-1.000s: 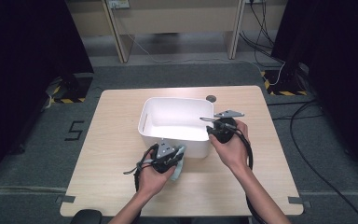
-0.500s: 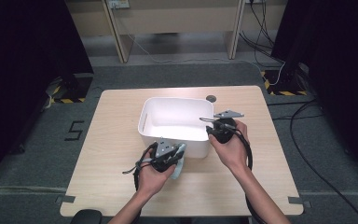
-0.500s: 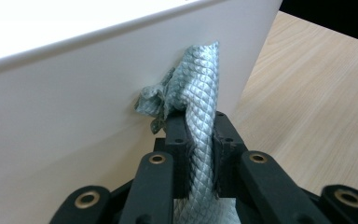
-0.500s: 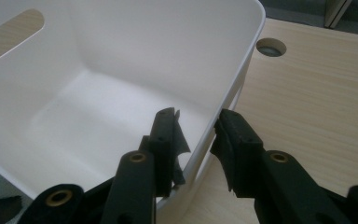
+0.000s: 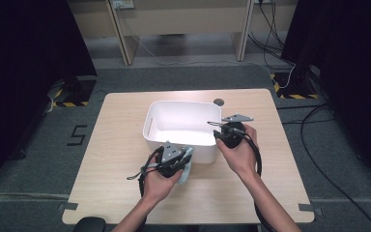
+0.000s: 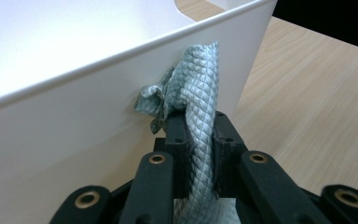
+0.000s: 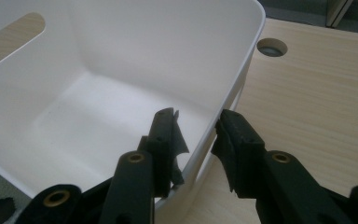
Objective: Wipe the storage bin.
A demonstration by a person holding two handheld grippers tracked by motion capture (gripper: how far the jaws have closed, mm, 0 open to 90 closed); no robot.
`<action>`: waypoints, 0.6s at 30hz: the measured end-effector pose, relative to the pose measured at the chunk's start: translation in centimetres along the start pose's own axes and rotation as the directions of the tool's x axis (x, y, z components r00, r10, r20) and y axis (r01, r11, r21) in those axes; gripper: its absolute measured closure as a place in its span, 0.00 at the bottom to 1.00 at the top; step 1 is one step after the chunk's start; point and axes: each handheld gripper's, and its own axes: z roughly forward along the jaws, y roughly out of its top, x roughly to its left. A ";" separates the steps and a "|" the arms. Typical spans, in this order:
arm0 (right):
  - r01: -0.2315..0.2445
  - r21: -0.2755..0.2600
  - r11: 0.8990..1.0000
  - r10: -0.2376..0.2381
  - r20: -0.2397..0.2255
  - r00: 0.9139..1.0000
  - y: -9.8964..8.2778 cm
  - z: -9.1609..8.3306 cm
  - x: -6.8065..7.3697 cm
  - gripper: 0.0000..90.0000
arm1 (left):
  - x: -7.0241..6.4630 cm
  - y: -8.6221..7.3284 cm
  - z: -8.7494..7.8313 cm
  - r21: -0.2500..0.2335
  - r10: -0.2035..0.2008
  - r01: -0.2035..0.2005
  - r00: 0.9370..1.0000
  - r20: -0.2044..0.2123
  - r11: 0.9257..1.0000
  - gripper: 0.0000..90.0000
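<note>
While my left gripper (image 6: 199, 140) clamps a pale blue-green quilted cloth (image 6: 200, 88) against the white plastic bin's (image 5: 174, 140) near outer wall, my right gripper (image 7: 196, 135) straddles its rim, jaws apart.
The cloth looks soft, light, limp; I judge a bunched fold grips best.

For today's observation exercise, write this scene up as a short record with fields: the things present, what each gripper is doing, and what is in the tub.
table: light wood
tub: white, standing on the table
tub contents: nothing seen inside
cloth: pale blue-green, against the tub's outer wall
left gripper: shut on the cloth
right gripper: open, one jaw inside the tub's wall, one outside
hole in table: round, beyond the tub
</note>
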 end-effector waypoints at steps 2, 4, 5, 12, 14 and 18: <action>0.001 0.001 1.000 -0.001 0.000 1.000 0.0 0.0 0.0 0.75 | 0.0 0.2 0.0 -0.003 0.000 0.000 1.000 0.001 1.000 0.89; 0.002 0.001 1.000 -0.002 -0.001 1.000 0.0 0.0 -0.1 0.75 | -0.1 0.3 -0.1 -0.005 0.006 -0.006 1.000 -0.002 1.000 0.89; 0.001 0.002 1.000 -0.001 -0.002 1.000 0.0 0.0 -0.1 0.75 | -0.2 0.4 -0.1 -0.006 0.009 -0.009 1.000 -0.004 1.000 0.89; 0.003 0.002 1.000 -0.003 0.000 1.000 0.0 0.0 0.0 0.75 | -0.4 0.7 -0.1 -0.014 0.006 -0.006 1.000 0.003 1.000 0.89; 0.003 0.002 1.000 -0.003 -0.001 1.000 0.0 0.0 0.0 0.75 | -0.5 0.8 -0.1 -0.010 0.012 -0.012 1.000 0.001 1.000 0.89; 0.002 0.002 1.000 -0.002 -0.001 1.000 0.0 0.0 0.0 0.75 | -0.7 1.0 0.0 -0.015 0.011 -0.011 1.000 0.008 1.000 0.89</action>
